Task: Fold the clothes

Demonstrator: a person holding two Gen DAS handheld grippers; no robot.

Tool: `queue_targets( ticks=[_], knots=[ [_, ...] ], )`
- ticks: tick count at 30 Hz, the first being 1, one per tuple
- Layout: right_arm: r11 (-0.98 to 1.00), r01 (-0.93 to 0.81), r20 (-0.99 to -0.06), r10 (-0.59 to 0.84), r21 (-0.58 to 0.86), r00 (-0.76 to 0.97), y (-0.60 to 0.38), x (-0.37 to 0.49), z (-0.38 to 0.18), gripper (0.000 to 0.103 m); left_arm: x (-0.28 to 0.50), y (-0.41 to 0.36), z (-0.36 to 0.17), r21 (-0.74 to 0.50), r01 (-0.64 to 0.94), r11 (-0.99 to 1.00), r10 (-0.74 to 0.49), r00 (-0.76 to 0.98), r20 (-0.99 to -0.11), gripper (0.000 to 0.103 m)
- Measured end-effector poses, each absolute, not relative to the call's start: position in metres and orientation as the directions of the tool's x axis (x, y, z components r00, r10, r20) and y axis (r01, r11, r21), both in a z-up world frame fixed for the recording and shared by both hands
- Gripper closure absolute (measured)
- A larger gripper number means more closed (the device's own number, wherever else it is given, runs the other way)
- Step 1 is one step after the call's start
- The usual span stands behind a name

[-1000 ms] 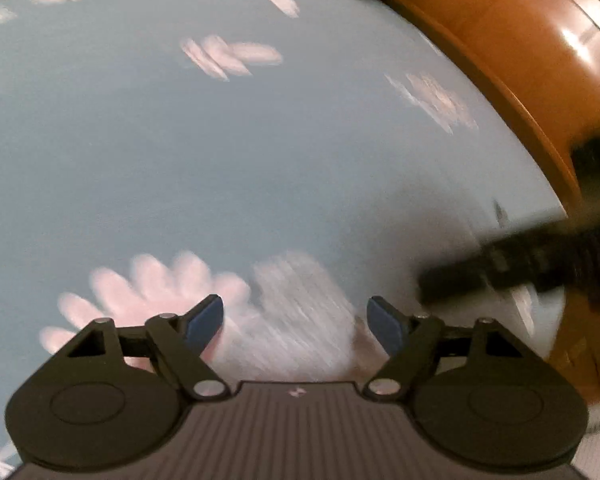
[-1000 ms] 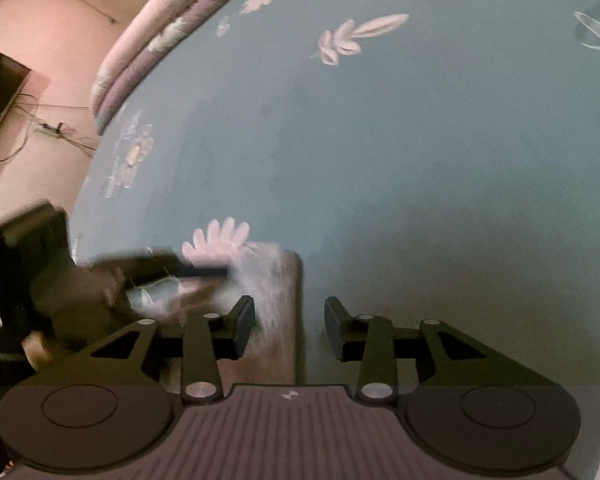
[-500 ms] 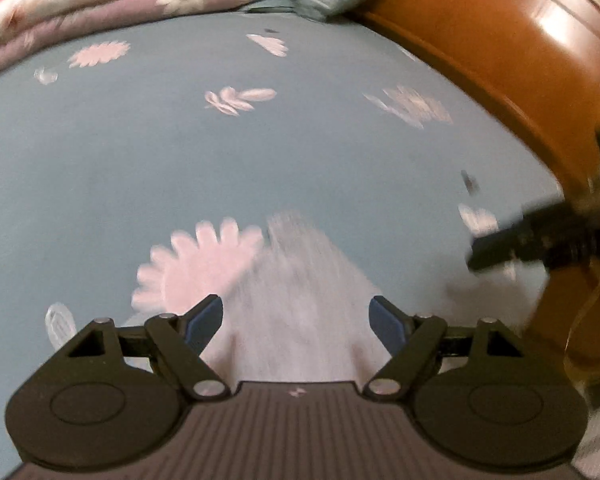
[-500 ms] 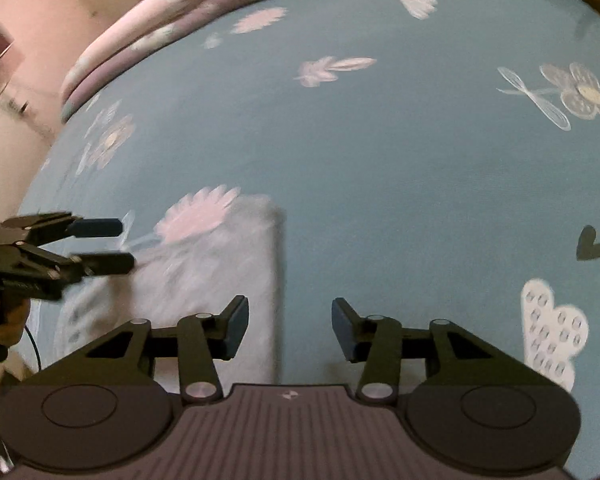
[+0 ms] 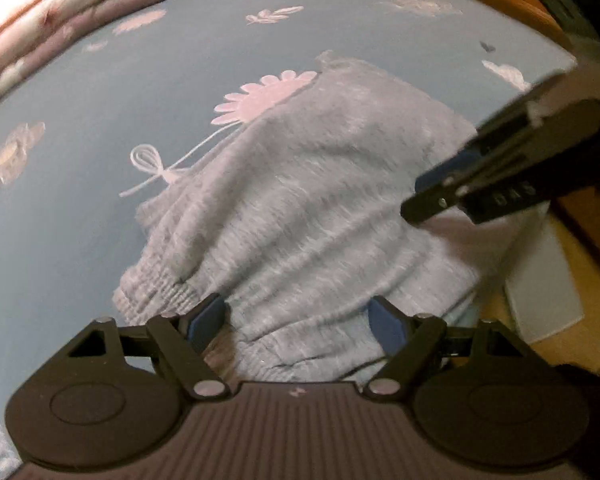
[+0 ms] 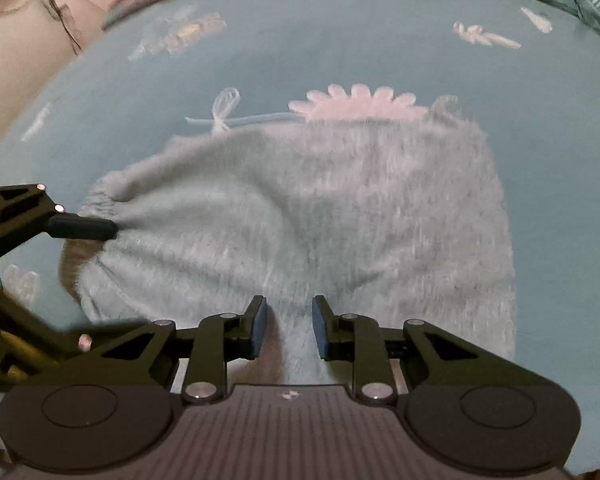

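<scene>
Garment [image 5: 312,200]: a fuzzy grey knit piece with a ribbed elastic band [image 5: 156,292], lying rumpled on a blue bedsheet [image 5: 60,208] printed with pale flowers. Its far edge covers part of a large pink daisy print [image 5: 264,96]; a white bow print [image 5: 152,164] lies just beside its left edge in the left wrist view.

Left gripper [image 5: 298,322]: jaws spread wide, both blue pads over the near edge of the garment, cloth lying between them. The pads do not press on the cloth. In the right wrist view the same gripper [image 6: 80,229] enters from the left, one finger lying against the gathered band; whether it touches the cloth cannot be told there.

Right gripper [image 6: 288,330]: jaws have just been closing and now stand narrow, with a raised fold of the garment between the pads. A gap shows on each side of the fold, so the pads do not yet pinch it. In the left wrist view this gripper [image 5: 432,196] reaches in from the right, over the garment's right side.

Surroundings: a folded quilt [image 5: 40,36] in pink and mauve stripes runs along the far edge of the sheet; an orange-brown wooden frame [image 5: 512,16] bounds the bed to the right in the left wrist view; a white panel [image 5: 544,276] sits below it, beside the bed. Both views show motion blur.
</scene>
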State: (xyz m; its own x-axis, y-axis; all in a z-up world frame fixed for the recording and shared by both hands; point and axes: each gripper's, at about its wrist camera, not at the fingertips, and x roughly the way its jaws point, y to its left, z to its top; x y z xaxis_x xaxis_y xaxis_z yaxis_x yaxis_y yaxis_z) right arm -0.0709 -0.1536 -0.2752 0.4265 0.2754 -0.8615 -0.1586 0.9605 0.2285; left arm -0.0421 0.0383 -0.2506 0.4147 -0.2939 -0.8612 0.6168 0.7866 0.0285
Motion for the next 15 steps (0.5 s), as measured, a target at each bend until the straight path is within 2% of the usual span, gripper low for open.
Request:
queue_targets(
  ticks=[7,12,15],
  knots=[
    [0.964,-0.139,-0.839,0.267,0.228,0.474,-0.167,-0.086,-0.233,0.074,-0.013,0.070,-0.196,-0.213,0.510,0.833,-0.483,0.486,-0.728,0.023],
    [0.975,-0.103,-0.831,0.222,0.197,0.511,-0.179,-0.073,-0.239,0.074,0.032,0.053,-0.219,-0.392,0.494,0.777,-0.610,0.435,-0.662,0.023],
    [0.979,-0.091,-0.858,0.205,0.184,0.471,-0.184,-0.062,-0.261,0.077,0.051,0.023,-0.239,-0.412,0.537,0.737,-0.648,0.385,-0.658,0.023]
  ],
)
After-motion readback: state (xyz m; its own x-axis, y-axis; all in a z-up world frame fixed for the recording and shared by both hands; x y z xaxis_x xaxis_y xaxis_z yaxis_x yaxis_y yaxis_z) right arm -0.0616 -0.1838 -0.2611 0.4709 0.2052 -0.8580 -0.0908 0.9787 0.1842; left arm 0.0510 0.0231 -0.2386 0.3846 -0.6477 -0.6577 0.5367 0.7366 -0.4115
